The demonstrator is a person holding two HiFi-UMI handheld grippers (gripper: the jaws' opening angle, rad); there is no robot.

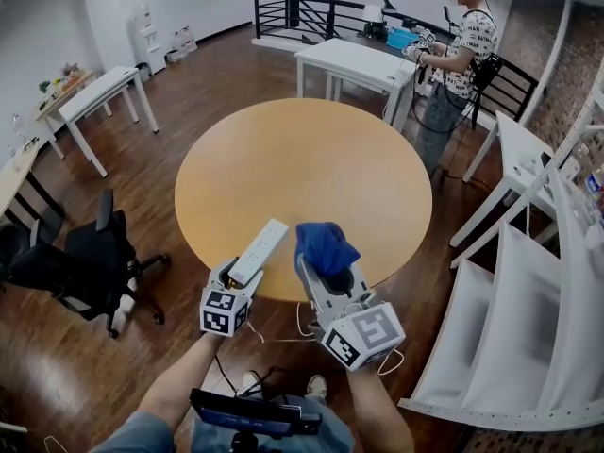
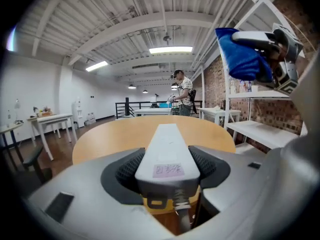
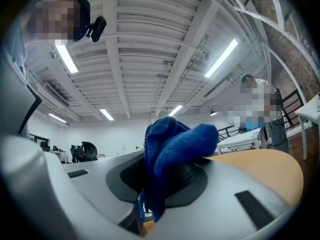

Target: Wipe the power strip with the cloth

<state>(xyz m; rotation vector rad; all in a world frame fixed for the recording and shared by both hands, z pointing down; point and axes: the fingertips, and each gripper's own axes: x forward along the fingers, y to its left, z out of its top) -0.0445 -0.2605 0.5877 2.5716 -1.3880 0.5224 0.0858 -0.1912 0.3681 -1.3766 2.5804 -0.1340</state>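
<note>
Power strip [image 1: 259,251] [image 2: 167,149]: 1x, white, long, clamped near its cable end in the left gripper [image 1: 241,275] [image 2: 167,160]. The jaws stand wide, w/ one dark pad pressed on each long side of the strip. A small pale label sits on top btwn the pads. The strip's far end points out over the table and its near end overhangs the rim. Can't tell if it rests on the top. A white cable [image 1: 303,321] hangs from the near end.

Just to the right, the right gripper [image 1: 326,270] [image 3: 165,173] has its jaws closed down on the cloth [image 1: 324,244] [image 3: 172,143]: 1x, blue, bunched. Most of it sticks up past the fingertips and a tail hangs down btwn the jaws. Cloth and strip sit side by side w/ a narrow gap, not touching. In the left gripper view the cloth shows high at right, above the strip.

Count: 2 grippers, each w/ 1 marker cube, both loaded.

Beyond is 1 round wooden table [image 1: 311,159]. 1 black office chair [image 1: 97,258] stands on the wood floor at left, and a white shelf unit [image 1: 528,328] at right. Farther off are 3 desks: left white desk [image 1: 99,92], middle white desk [image 1: 357,62], right white desk [image 1: 521,149]. 1 person [image 1: 464,45] [image 2: 182,96] stands by the middle one, in the far bkgd.
</note>
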